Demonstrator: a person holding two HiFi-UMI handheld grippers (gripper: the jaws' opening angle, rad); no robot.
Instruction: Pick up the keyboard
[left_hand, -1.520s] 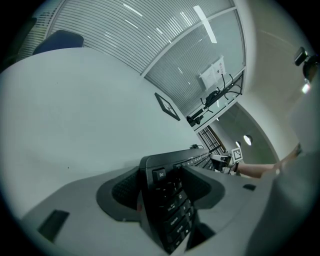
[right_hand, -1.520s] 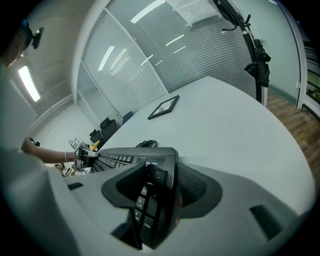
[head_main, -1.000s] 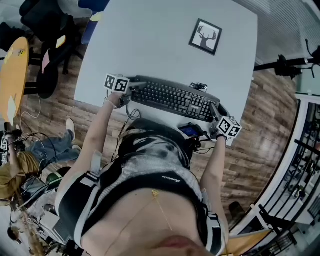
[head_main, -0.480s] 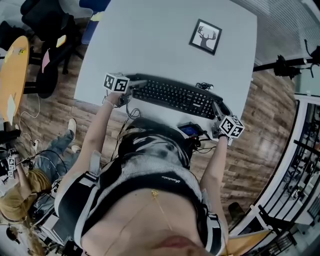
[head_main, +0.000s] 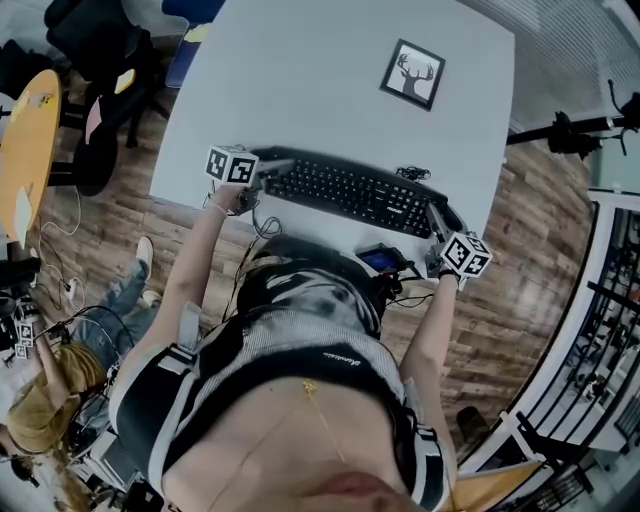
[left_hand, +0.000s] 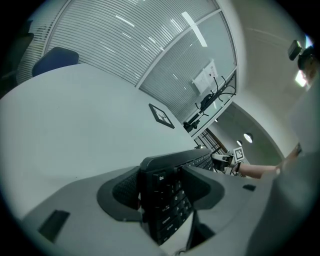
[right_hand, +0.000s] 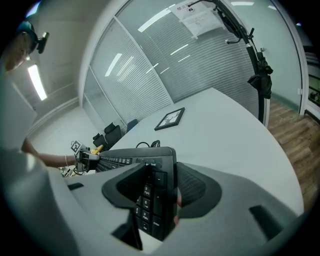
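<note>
Black plastic is the material in question: the keyboard (head_main: 350, 195) lies lengthwise across the near part of the pale table (head_main: 300, 80), close to the person's body and well short of the framed deer picture (head_main: 412, 73) at the far side. At the left end, the left gripper (head_main: 272, 172) has its jaws set partway apart and closed onto the keyboard; the left gripper view shows the end with the Esc key seated between the two padded faces, which bear on its front and back edges. Between the two grippers the keyboard spans unsupported, and its cable (head_main: 400, 173) is bunched at the rear edge towards the right. At the right end, the right gripper (head_main: 436, 218) is likewise partway apart and clamped on the keyboard, with the number-pad end wedged between its pads. Assessment: grasping is complete at both ends and the step in hand is the lift itself. Whether the underside is clear of the table cannot be established from these views. The next move calls for both hands to rise together at an even rate, keeping the keyboard level and the spacing between the grippers constant, with allowance for the trailing cable.
</note>
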